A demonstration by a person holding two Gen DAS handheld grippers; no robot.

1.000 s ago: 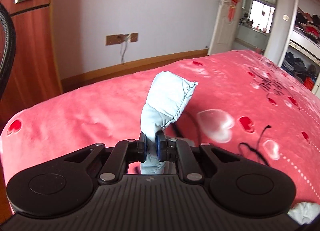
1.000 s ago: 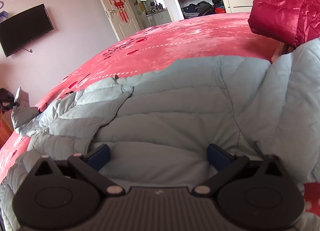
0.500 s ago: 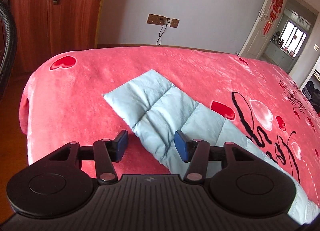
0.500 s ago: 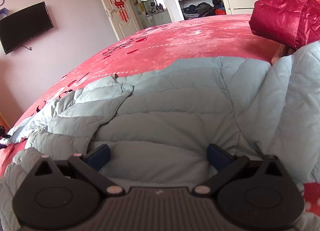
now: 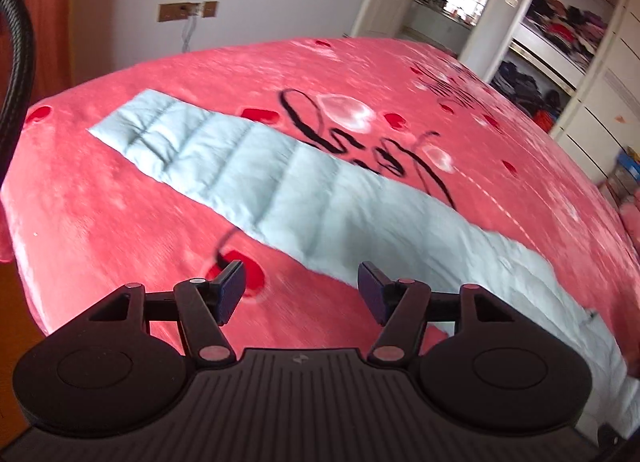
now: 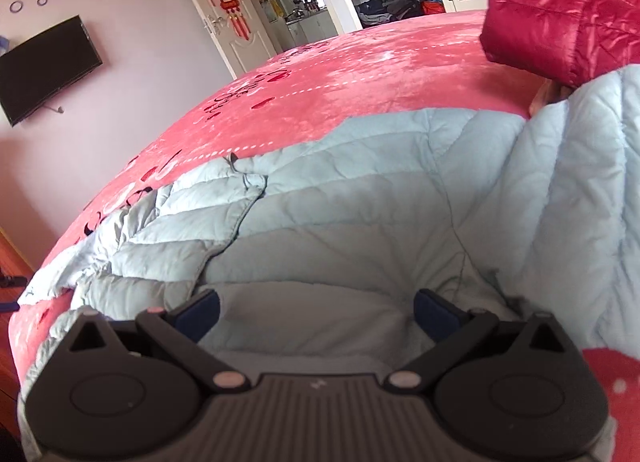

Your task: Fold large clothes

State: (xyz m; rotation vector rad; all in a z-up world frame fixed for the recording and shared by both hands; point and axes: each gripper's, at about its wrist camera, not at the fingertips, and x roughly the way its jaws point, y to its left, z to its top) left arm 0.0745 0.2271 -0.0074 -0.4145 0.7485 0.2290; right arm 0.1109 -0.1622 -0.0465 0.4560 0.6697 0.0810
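Nearest to me, my left gripper (image 5: 299, 288) hung over the pink plush blanket with red hearts and black script (image 5: 120, 222), its blue-padded jaws opening with nothing between them; only blanket showed in the gap. Just beyond its right finger lay the pale blue quilted sleeve (image 5: 256, 166) of the puffer jacket, stretched flat and straight across the blanket, the cuff end pointing toward the far left corner of the bed. Farther off I could see a white wall with a socket plate (image 5: 187, 11), and on the right an open wardrobe with stacked clothes (image 5: 560, 22).

On the other side, my right gripper (image 6: 316, 312) sat low over the pale blue quilted jacket body (image 6: 360, 222), jaws spread wide, the pads apart and pinching nothing, with the pale lining fabric lying between them. The jacket covered the near part of the bed, one flap rising at the right edge. Behind it sat a dark red puffer jacket (image 6: 560, 34) in a heap on the blanket, touching the blue one's raised flap. Beyond that I saw a wall-mounted black television (image 6: 44, 70) and a white door with a red hanging ornament (image 6: 224, 2).
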